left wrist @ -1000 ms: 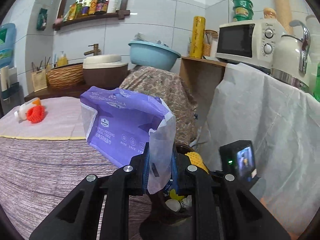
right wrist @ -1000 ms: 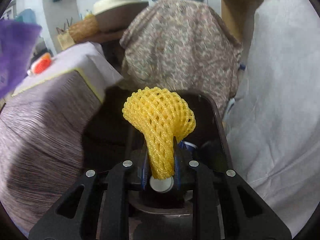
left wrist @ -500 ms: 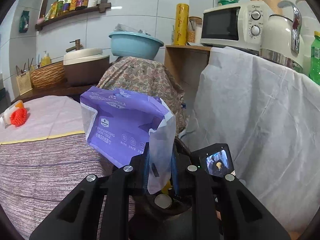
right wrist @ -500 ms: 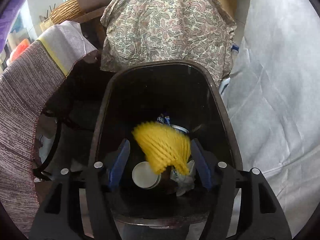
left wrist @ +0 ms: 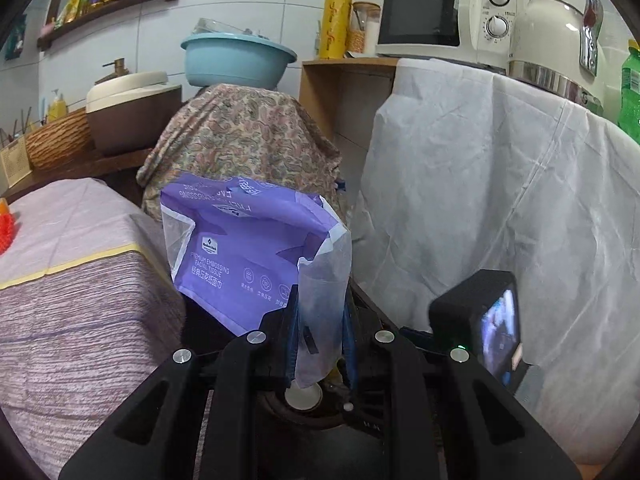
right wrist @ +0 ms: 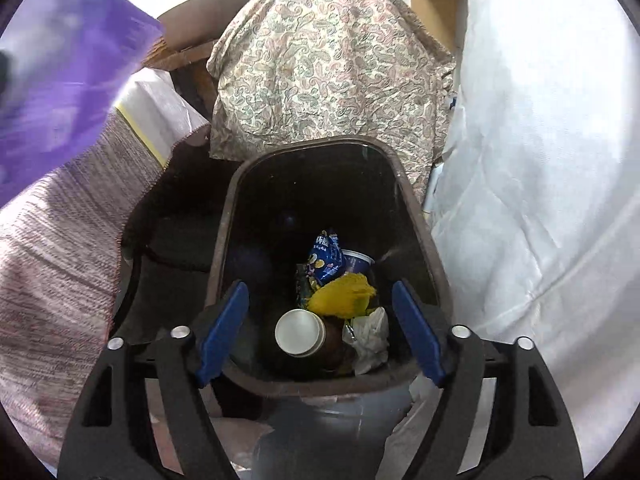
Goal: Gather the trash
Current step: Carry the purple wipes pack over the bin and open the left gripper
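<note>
My left gripper (left wrist: pixel 320 320) is shut on an empty purple tissue wrapper (left wrist: pixel 256 248) and holds it above the dark trash bin; the wrapper also shows blurred at the upper left of the right wrist view (right wrist: pixel 60 80). My right gripper (right wrist: pixel 320 320) is open and empty above the dark brown trash bin (right wrist: pixel 236 208). In the bin lie the yellow foam net (right wrist: pixel 344 296), a white cup (right wrist: pixel 298 332), a blue snack bag (right wrist: pixel 326 258) and crumpled paper (right wrist: pixel 370 340). The right gripper's camera body (left wrist: pixel 484 324) shows in the left wrist view.
A striped cloth-covered table (left wrist: pixel 76 320) stands left of the bin. A paisley-covered object (right wrist: pixel 328 60) stands behind it, with a blue basin (left wrist: pixel 236 60) on top. A white-draped counter (left wrist: pixel 500 200) on the right bears a microwave (left wrist: pixel 444 16) and a kettle (left wrist: pixel 560 40). A red net (left wrist: pixel 6 232) lies on the table.
My right gripper opened and let go of the yellow foam net, which fell into the bin. My left gripper moved right toward the bin with the purple wrapper.
</note>
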The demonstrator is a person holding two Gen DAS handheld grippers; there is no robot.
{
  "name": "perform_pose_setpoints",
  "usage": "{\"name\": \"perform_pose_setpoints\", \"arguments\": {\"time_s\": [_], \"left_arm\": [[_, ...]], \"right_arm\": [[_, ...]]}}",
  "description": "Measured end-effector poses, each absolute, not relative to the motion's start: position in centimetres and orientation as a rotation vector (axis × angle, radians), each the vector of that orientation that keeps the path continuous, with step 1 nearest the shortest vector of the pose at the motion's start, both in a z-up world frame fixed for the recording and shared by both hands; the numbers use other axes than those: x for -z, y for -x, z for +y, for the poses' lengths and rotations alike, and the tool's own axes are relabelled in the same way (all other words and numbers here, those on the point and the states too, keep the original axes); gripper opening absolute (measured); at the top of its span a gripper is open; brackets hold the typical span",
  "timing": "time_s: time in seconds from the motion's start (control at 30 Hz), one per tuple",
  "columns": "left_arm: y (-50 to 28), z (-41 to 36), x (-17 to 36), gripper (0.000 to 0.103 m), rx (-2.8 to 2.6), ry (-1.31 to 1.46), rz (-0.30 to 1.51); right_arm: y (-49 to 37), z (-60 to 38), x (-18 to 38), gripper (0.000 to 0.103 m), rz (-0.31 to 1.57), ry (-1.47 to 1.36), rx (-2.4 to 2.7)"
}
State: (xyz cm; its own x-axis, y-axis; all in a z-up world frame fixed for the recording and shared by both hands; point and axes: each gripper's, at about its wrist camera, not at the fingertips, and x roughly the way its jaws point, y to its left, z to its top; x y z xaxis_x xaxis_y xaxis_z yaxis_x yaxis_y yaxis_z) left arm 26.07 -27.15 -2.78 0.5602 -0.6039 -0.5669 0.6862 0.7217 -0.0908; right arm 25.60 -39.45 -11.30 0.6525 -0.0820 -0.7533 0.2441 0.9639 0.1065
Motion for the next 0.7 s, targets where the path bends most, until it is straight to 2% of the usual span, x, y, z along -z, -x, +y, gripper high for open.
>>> {"name": "perform_pose_setpoints", "arguments": {"time_s": [0.53, 0.6, 0.67, 0.7], "left_arm": [[-32.4, -33.0, 9.4, 0.020, 0.918, -0.113, 0.929], [-32.8, -33.7, 10.2, 0.025, 0.922, -0.122, 0.955], [-33.3, -34.0, 10.6, 0.041, 0.914, -0.119, 0.976], [-33.5, -34.0, 10.7, 0.045, 0.913, -0.111, 0.985]], "right_arm": [[-21.8, -40.1, 11.0, 0.082, 0.840, -0.211, 0.229], [-21.6, -40.0, 10.9, 0.082, 0.842, -0.208, 0.229], [-21.4, -39.8, 10.9, 0.082, 0.842, -0.203, 0.232], [-21.3, -39.8, 10.9, 0.082, 0.843, -0.202, 0.231]]}}
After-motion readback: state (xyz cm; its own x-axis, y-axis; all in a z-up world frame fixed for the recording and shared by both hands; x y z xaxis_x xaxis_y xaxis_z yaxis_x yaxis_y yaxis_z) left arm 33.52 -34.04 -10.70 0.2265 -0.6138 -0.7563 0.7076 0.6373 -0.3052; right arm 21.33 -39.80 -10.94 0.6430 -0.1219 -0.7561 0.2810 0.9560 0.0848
